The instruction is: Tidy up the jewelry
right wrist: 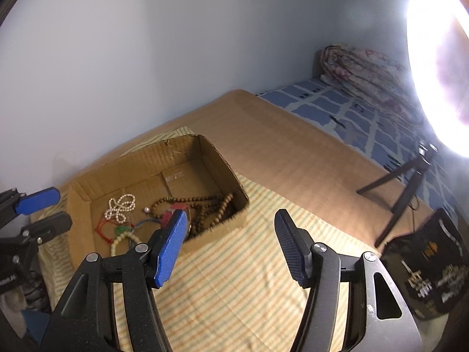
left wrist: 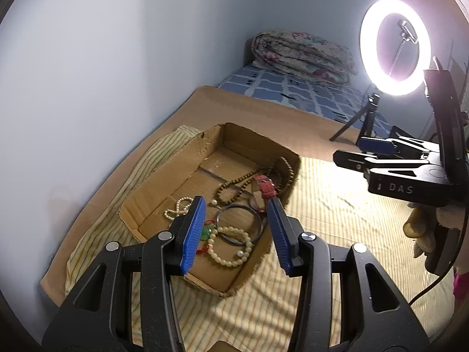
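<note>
An open cardboard box (left wrist: 164, 161) (right wrist: 140, 164) lies on a striped cloth. It holds a pearl string (left wrist: 175, 209) (right wrist: 121, 206), a brown wooden bead necklace (left wrist: 234, 184) (right wrist: 211, 205), a red watch strap (left wrist: 264, 189), a dark blue bangle (left wrist: 239, 223), a cream bead bracelet (left wrist: 231, 259) (right wrist: 123, 239) and a green pendant (left wrist: 207, 231) on red cord. My left gripper (left wrist: 236, 234) (right wrist: 44, 212) hovers open over the box's near end, with nothing between its blue pads. My right gripper (right wrist: 231, 246) (left wrist: 363, 152) is open and empty over the cloth, right of the box.
The striped cloth (right wrist: 249, 278) covers a brown mat (right wrist: 278, 135) against a pale wall. A lit ring light (left wrist: 394, 47) on a tripod (right wrist: 404, 193) stands at the right. A folded floral quilt (left wrist: 302, 55) lies on a blue sheet beyond. A black bag (right wrist: 428, 270) sits at the right.
</note>
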